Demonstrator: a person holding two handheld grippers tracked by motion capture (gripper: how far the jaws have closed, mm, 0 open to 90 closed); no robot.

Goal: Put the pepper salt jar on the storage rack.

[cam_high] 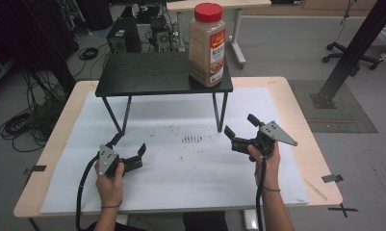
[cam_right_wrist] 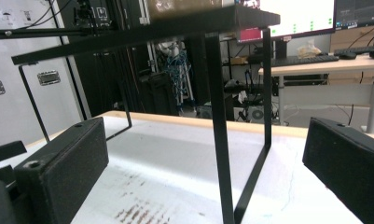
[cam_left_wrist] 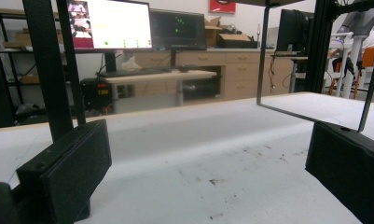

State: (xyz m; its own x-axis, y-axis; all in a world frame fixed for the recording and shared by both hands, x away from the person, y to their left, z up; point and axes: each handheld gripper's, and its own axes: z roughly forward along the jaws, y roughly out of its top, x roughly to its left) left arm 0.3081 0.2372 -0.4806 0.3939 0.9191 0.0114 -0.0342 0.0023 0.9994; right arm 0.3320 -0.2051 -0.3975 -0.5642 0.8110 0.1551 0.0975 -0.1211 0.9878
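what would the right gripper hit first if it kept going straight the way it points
Probably the front right leg of the black stand, which rises dead ahead between the open right gripper jaws. Depth is unclear.

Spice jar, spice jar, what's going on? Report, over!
Left gripper open, empty. Right gripper open, empty. Spice jar upright on the black stand, untouched. Nothing in the way.

- The right gripper [cam_right_wrist: 208, 186] has its two black jaws spread wide — nothing between them but the white table sheet [cam_right_wrist: 175, 163].
- Straight ahead stands the black stand [cam_right_wrist: 219, 116], its thin metal legs planted on the sheet.
- Brown specks [cam_right_wrist: 140, 212] lie scattered on the sheet near the left jaw.
- Behind, a desk [cam_right_wrist: 315, 65] with a keyboard [cam_right_wrist: 306, 59] and lit monitors [cam_right_wrist: 301, 16] — to the left, dark racks with cables.
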